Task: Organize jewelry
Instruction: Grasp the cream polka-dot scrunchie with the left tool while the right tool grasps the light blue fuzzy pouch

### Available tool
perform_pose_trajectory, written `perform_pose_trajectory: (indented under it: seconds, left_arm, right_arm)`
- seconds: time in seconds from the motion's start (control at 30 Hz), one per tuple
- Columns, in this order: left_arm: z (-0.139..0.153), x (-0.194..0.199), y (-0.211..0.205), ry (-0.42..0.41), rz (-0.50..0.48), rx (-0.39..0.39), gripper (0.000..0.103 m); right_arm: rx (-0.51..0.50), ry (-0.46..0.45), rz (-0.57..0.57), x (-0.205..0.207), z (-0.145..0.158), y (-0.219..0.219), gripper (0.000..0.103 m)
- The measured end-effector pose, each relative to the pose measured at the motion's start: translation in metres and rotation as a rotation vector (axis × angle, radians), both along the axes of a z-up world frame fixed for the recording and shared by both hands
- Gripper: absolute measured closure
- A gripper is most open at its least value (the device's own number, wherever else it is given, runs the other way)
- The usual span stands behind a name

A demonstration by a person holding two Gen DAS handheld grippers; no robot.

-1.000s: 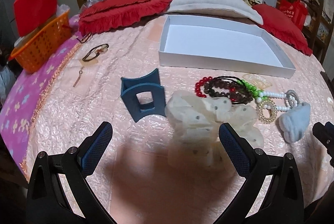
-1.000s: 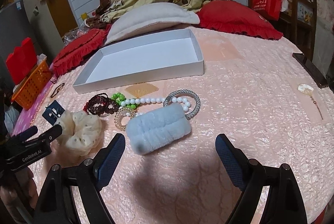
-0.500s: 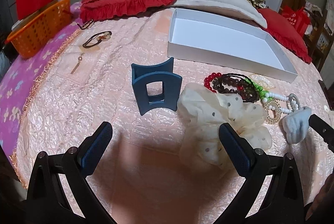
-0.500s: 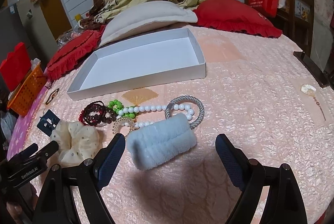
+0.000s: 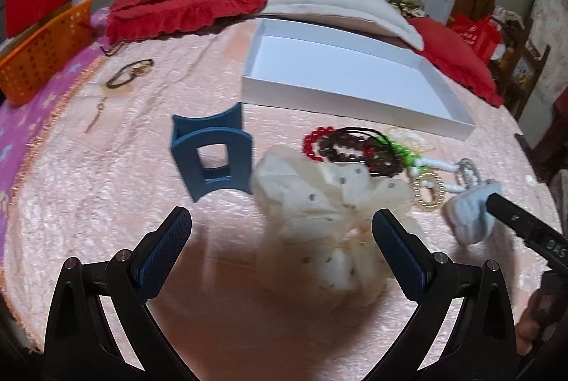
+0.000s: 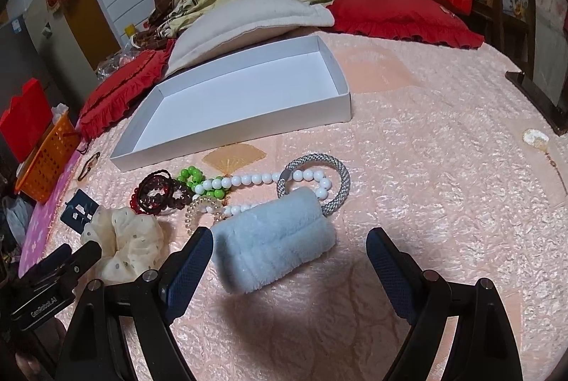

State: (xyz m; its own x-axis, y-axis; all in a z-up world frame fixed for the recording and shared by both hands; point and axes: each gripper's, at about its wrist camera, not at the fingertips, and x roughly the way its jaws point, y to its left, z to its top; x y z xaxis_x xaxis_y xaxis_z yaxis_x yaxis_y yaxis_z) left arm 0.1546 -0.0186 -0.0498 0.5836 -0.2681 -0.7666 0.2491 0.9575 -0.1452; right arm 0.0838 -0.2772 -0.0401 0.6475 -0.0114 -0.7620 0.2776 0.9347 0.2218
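Observation:
A white shallow box [image 5: 348,75] [image 6: 241,93] lies on the pink bedspread. In front of it sit dark and red bead bracelets [image 5: 351,148] [image 6: 159,192], green and white beads [image 6: 248,182], a silver bangle [image 6: 319,182], a small gold ring bracelet [image 5: 429,189], a cream dotted scrunchie [image 5: 326,203] [image 6: 124,239], a fluffy pale-blue piece [image 6: 277,242] [image 5: 468,214] and a blue card holder [image 5: 213,153]. My left gripper [image 5: 280,246] is open just short of the scrunchie. My right gripper [image 6: 287,264] is open, with the blue piece at its fingertips, untouched.
An orange basket [image 5: 42,50] stands at the left edge. Red pillows [image 5: 184,4] and a cream pillow [image 5: 340,1] lie behind the box. A thin bracelet [image 5: 129,74] and a pendant [image 6: 536,139] lie apart on the bedspread. A dark frame [image 6: 536,100] sits at the far right.
Both grippers have closed in on the jewelry pile. The scrunchie now sits nearer the left fingertips, and the blue fluffy piece nearer the right ones. Both stay open.

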Motion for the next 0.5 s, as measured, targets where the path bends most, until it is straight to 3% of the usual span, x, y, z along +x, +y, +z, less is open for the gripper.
perform_pose_trajectory:
  seconds: [0.13, 0.23, 0.3, 0.37, 0.4, 0.5]
  left_arm:
    - [-0.001, 0.003, -0.003, 0.011, -0.032, -0.050, 0.001]
    - [-0.003, 0.008, -0.007, 0.035, -0.047, -0.069, 0.014]
    - [-0.008, 0.012, -0.009, 0.065, -0.060, -0.074, 0.034]
    - [-0.013, 0.015, -0.013, 0.093, -0.074, -0.065, 0.045]
    - [-0.015, 0.015, -0.015, 0.097, -0.078, -0.061, 0.058]
    - [-0.019, 0.013, -0.019, 0.108, -0.090, -0.034, 0.079]
  right_arm:
    - [0.055, -0.003, -0.001, 0.002, -0.004, -0.006, 0.016]
    - [0.091, 0.002, -0.010, 0.004, -0.006, -0.011, 0.016]
    - [0.109, 0.008, -0.017, 0.005, -0.008, -0.014, 0.016]
    - [0.119, 0.009, -0.022, 0.006, -0.009, -0.015, 0.017]
    - [0.119, 0.009, -0.023, 0.006, -0.009, -0.015, 0.019]
    - [0.113, 0.011, -0.009, 0.006, -0.010, -0.013, 0.034]
